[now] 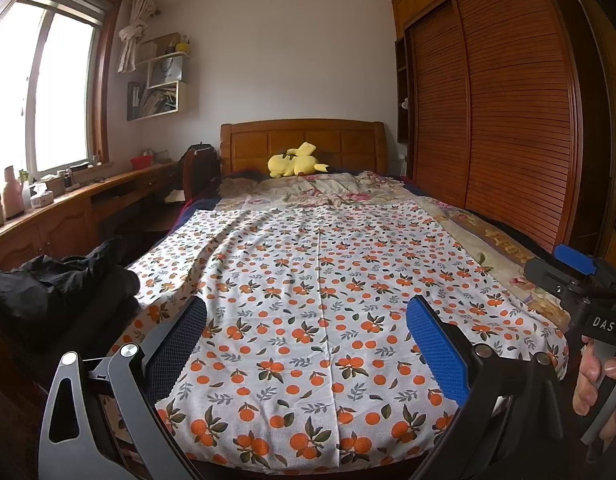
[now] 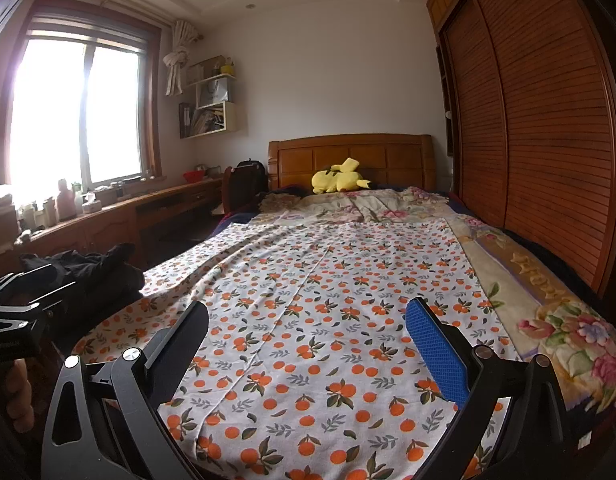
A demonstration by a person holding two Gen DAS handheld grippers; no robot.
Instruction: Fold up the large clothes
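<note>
Orange-print white cloth (image 1: 320, 280) flat, faintly creased, across the bed (image 1: 504, 240); left gripper (image 1: 308, 344) and right gripper (image 2: 308, 344) wide apart, empty.

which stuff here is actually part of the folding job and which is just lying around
Part of the job:
- orange-print cloth, spread flat on the bed
- left gripper, open above its near end
- right gripper, open, holding nothing

Just lying about:
- yellow plush toy by the headboard
- floral quilt under the cloth
- black clothes pile to the left
- bottles on the desk
</note>
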